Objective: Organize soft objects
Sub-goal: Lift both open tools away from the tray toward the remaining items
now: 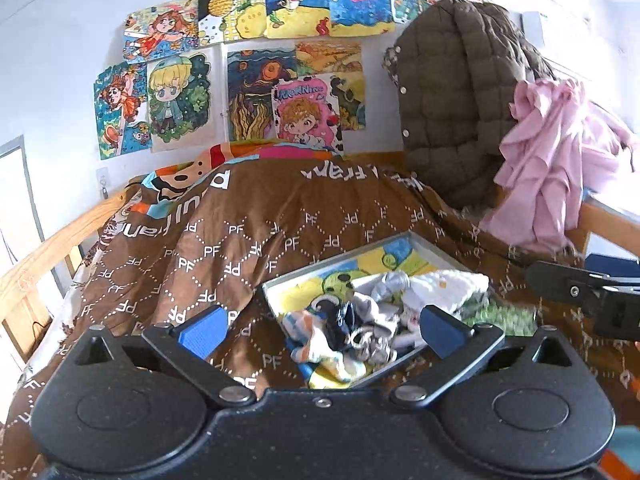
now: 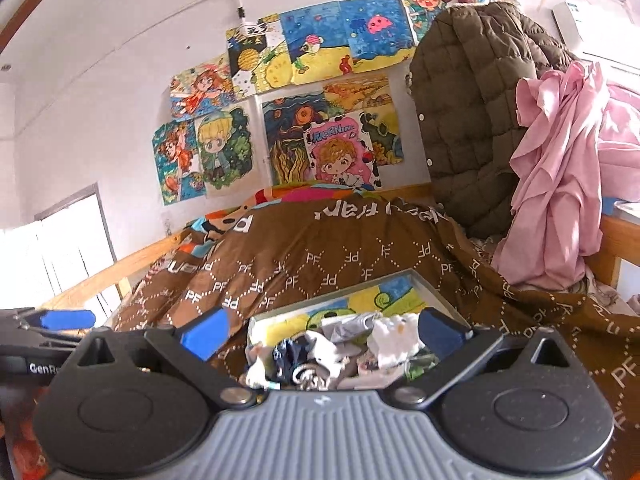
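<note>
Both the left gripper [image 1: 320, 330] and right gripper [image 2: 320, 334] gape wide and empty over the socks [image 1: 360, 328] heaped in the near tray [image 1: 424, 242] on the bed; I'd single out one sock, pinching its edge

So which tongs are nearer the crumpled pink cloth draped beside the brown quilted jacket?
Right. The right tongs are below and to the left of the pink cloth. The left tongs sit further left, with the right tongs between them and it.
</note>
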`<control>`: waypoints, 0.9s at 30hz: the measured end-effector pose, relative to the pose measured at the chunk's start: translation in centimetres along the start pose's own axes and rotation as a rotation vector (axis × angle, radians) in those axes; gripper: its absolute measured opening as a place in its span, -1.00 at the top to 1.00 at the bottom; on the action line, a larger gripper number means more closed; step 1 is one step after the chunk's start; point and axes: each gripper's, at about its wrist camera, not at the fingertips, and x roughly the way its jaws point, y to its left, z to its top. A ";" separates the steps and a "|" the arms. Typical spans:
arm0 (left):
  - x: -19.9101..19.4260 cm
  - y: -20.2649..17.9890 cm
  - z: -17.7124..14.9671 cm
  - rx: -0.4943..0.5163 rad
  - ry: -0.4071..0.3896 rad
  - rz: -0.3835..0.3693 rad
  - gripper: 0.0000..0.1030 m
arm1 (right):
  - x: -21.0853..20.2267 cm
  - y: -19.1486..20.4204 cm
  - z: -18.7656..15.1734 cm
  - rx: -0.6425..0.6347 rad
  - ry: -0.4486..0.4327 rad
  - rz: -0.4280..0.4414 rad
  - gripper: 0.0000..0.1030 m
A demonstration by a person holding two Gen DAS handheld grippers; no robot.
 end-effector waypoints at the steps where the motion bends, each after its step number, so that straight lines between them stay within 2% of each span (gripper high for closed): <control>1: -0.3 0.0 -0.3 0.008 0.005 -0.004 -0.98 | -0.4 0.2 -0.3 -0.012 0.006 0.002 -1.00; 5: -1.4 0.2 -1.8 0.051 0.027 -0.024 -0.98 | -1.7 1.0 -1.5 -0.037 0.032 -0.001 -1.00; 10: -1.9 0.7 -4.0 0.102 0.092 -0.085 -0.98 | -2.8 1.9 -3.2 -0.043 0.082 0.018 -1.00; 18: -1.8 1.1 -6.6 0.194 0.146 -0.109 -0.98 | -3.1 3.3 -5.6 -0.107 0.172 0.014 -1.00; 23: -0.2 1.9 -7.1 0.151 0.214 -0.137 -0.98 | -1.8 4.4 -7.0 -0.155 0.232 0.047 -1.00; 27: 1.3 2.9 -7.6 0.090 0.278 -0.124 -0.98 | -0.7 5.3 -8.0 -0.186 0.280 0.064 -1.00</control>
